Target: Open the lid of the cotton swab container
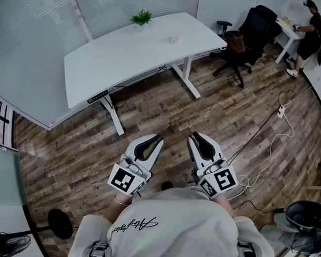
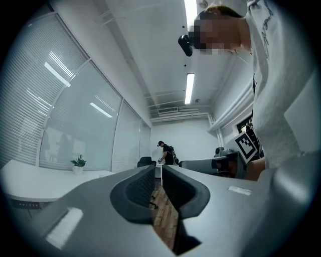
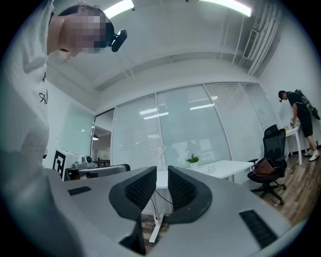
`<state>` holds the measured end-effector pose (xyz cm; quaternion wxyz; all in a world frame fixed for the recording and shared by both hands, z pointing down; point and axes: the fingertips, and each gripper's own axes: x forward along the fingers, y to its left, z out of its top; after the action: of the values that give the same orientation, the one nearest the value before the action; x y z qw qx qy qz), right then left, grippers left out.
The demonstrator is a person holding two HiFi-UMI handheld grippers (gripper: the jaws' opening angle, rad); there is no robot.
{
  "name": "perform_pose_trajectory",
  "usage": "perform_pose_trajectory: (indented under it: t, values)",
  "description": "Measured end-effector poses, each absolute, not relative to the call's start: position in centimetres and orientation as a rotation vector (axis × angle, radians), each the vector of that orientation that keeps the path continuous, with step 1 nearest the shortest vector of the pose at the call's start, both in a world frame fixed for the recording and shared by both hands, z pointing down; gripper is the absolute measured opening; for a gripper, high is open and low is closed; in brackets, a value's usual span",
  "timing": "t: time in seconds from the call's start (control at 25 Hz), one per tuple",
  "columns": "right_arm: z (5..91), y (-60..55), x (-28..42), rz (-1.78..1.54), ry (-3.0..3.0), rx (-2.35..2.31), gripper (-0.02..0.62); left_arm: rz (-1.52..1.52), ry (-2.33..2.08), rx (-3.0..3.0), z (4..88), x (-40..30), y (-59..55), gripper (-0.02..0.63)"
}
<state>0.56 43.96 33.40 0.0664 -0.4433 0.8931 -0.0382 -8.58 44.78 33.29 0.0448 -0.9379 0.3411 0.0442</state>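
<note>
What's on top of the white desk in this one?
On the white desk stand a small potted plant near its far edge and a small pale object toward its right end, too small to identify. Nothing covers the desktop in the head view.

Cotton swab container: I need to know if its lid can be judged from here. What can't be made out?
- Small white object on the desk: too small in the head view and right gripper view to identify; lid unreadable.
- Left gripper view: no such object shows; the left claw covers part of the desk.
</note>
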Motion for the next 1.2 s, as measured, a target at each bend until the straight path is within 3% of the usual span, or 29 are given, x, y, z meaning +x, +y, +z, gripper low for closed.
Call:
perform_pose_trajectory:
  t: [0.12,0.28,0.44,0.72,0.88,1.2]
  values:
    - [33.3,44.0,0.7,-0.117,2.68,-1.346,0.078,0.138,1.058,-2.854,33.2,-8.9,44.8,0.081]
    - [33.4,44.0,0.9,-0.124,2.669,-1.36,0.16,0.158,1.096,-2.842,33.1,-9.3,44.7,0.18]
    - [33.5,44.0,0.8,-0.128,2.663,-1.369,0.253,0.152,1.143,-2.824,33.2,-9.8,44.4,0.234]
    - [33.6,43.4,1.2,-0.148,2.628,-1.409,0.335,0.165,1.228,-2.806,33.3,-11.3,43.7,0.339]
    - [33.9,43.4,0.9,-0.164,2.632,-1.411,0.374,0.164,1.244,-2.81,33.3,-11.8,43.6,0.359]
    - [33.9,43.7,0.8,-0.175,2.622,-1.426,0.39,0.149,1.249,-2.809,33.4,-12.9,43.7,0.362]
